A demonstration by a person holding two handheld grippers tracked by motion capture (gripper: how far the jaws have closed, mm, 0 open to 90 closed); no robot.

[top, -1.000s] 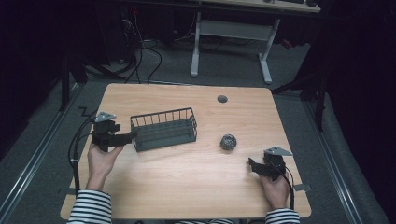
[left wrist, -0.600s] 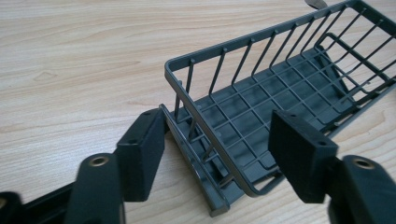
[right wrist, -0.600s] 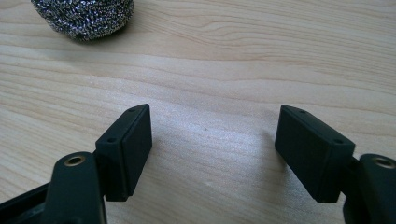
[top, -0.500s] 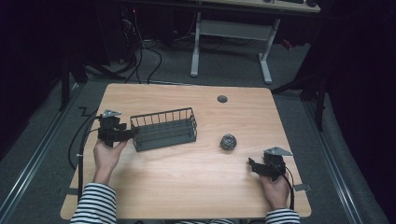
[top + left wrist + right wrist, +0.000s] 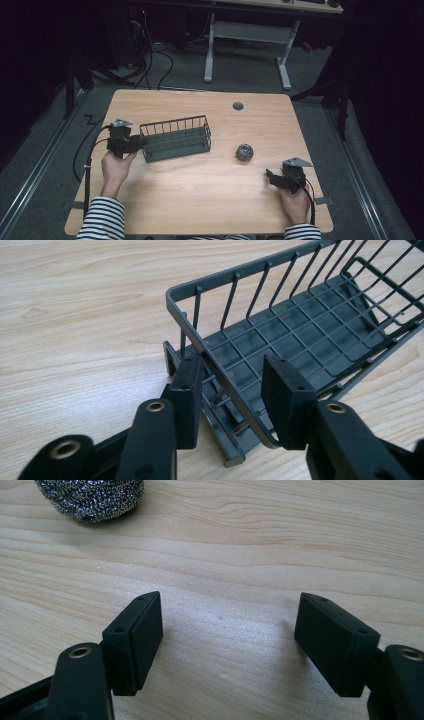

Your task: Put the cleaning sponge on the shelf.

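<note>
Where the bench [image 5: 200, 200] meets the left forearm: left tongs [image 5: 232, 390] set astride the near end wall of the wire basket [image 5: 176, 139], one pad outside the wall, the other inside over the grid floor; jaws just closing, outer pad touching the wire, inner pad not yet pressed against it, a narrow gap visible in the left gripper view. Basket standing upright on the left half of the bench, long side running left to right, rim uppermost. In the high view, left tongs [image 5: 141, 143] at the basket's left end, held level, striped sleeve [image 5: 102, 220] below. Right tongs [image 5: 269, 176] resting near the front right corner, spread wide with bare wood between the pads, holding nothing; in the right gripper view, right tongs [image 5: 227, 630] pointing toward the steel scourer [image 5: 90, 497]. Scourer [image 5: 244, 151] lying on the bench between basket and right tongs, well apart from both, nearer the right hand. Small dark round cap [image 5: 238, 106] set in the bench top near the far edge, beyond the scourer
</note>
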